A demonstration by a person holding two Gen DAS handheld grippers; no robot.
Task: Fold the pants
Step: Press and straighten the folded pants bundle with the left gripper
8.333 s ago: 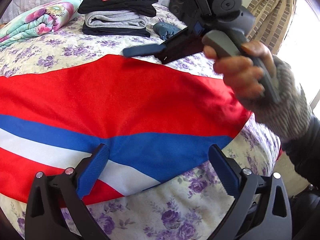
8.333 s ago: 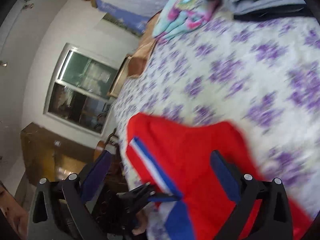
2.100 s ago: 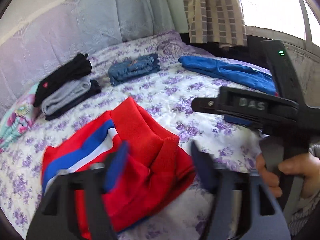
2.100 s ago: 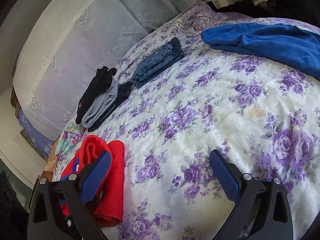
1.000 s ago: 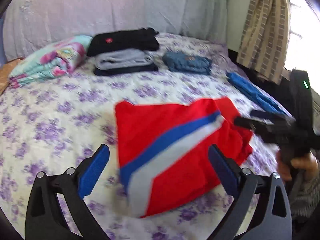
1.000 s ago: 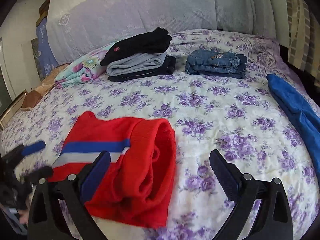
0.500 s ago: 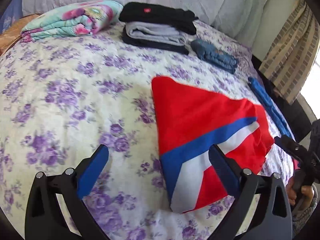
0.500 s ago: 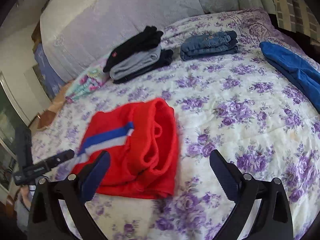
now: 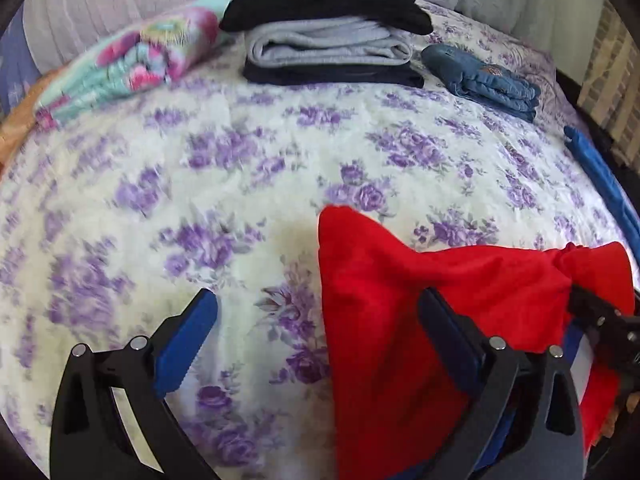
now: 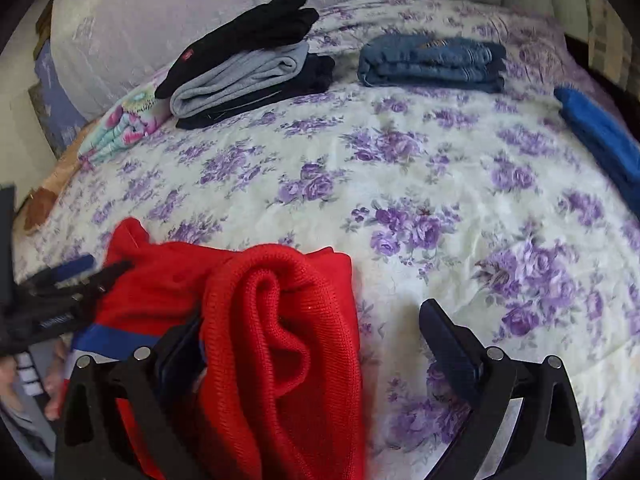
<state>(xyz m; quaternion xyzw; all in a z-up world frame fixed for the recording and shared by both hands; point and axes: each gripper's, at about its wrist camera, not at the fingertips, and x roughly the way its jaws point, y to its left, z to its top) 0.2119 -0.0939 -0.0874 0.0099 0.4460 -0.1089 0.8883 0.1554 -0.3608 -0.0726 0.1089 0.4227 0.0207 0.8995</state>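
Bed with purple-flower sheet (image 10: 420, 168) fills both views. At the headboard end: stack of folded dark/grey clothes (image 9: 332, 44), folded jeans (image 10: 432, 64), rolled floral blanket (image 9: 132, 60). Blue garment (image 10: 600, 136) lies on the right side of the bed.

Red pants (image 10: 280, 352) with blue/white stripe sit at the near edge of the bed, already in a compact bundle. Ribbed waistband is bunched and rolled on the right-wrist side, not flat.

Left tongs (image 9: 320, 340): spread wide, nothing clamped. Right finger (image 9: 448, 336) overlaps the red fabric in view; touching or above, cannot tell. Left finger is over bare sheet.

Right tongs (image 10: 312, 340): also wide, empty. Left finger is partly hidden behind the waistband roll, right finger is over sheet.

Handling, my read: soft knit, light, floppy, fairly grippy. Won't hold a crease, layers will slide and puff up. Pinch through all layers at the corners, or at the thick waistband where there is more to bite. Avoid single-layer grabs; the bundle would unroll.

Risk: waistband lump leaves the fold uneven, so flatten it first.
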